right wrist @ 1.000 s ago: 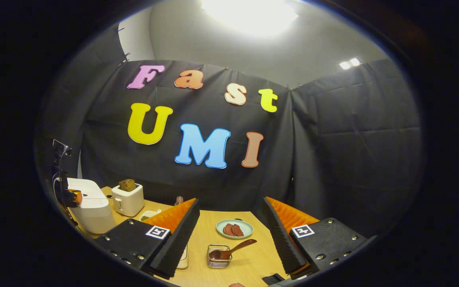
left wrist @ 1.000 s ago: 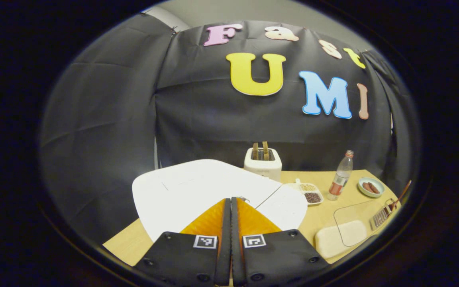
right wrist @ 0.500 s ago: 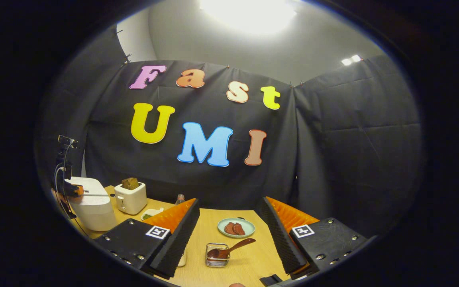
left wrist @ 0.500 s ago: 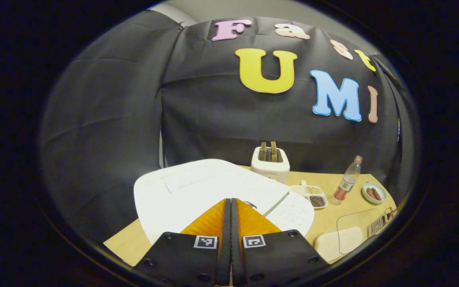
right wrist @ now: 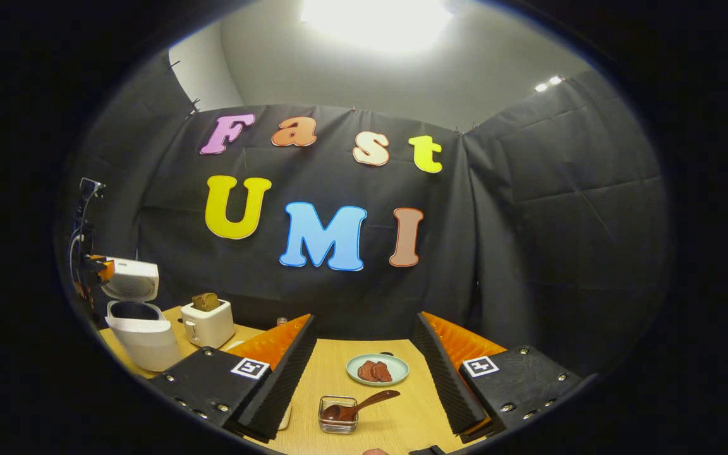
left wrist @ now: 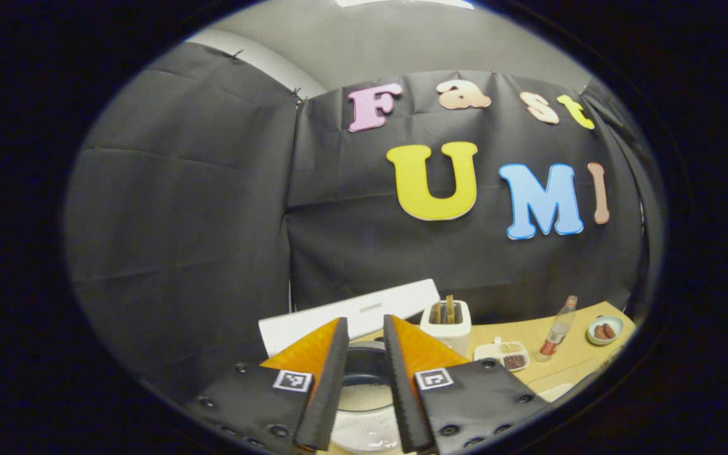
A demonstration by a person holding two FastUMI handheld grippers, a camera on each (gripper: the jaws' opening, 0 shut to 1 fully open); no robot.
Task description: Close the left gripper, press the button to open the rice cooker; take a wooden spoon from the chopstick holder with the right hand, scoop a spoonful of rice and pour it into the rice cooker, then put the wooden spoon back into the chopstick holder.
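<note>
Since the earlier frames, the rice cooker lid [left wrist: 351,313] has swung from flat and shut to upright, and the left gripper [left wrist: 364,379] has gone from fingers pressed together to a narrow gap with nothing held.

Left gripper view: the rice cooker [left wrist: 364,417] is a smooth white plastic body with a dark round inner pot, seen directly below and between the ribbed fingers [left wrist: 326,385]. A pale grainy layer lies at the bottom of the pot. Behind the lid stands a white toaster [left wrist: 445,322] with two brown slices upright in its slots. To the right, on the light wood-grain table [left wrist: 579,354], are a white divided dish [left wrist: 504,355] holding pale and dark grains, a clear plastic bottle [left wrist: 558,335] with a red label, and a small round plate of brown pieces [left wrist: 604,330].

Right gripper view: the right gripper [right wrist: 364,373] is wide open and holds nothing. Between its fingers, on the table [right wrist: 395,423], sits a square wire-mesh chopstick holder [right wrist: 337,414] with the wooden spoon [right wrist: 357,407] resting in it, bowl down and curved handle leaning out to the right. Beyond it lies a pale green plate [right wrist: 376,370] of reddish-brown slices. At far left, this view shows the rice cooker [right wrist: 139,332] from the side, its lid [right wrist: 130,279] raised, and the left gripper [right wrist: 95,268] just beside that lid; its finger gap cannot be judged here.
</note>
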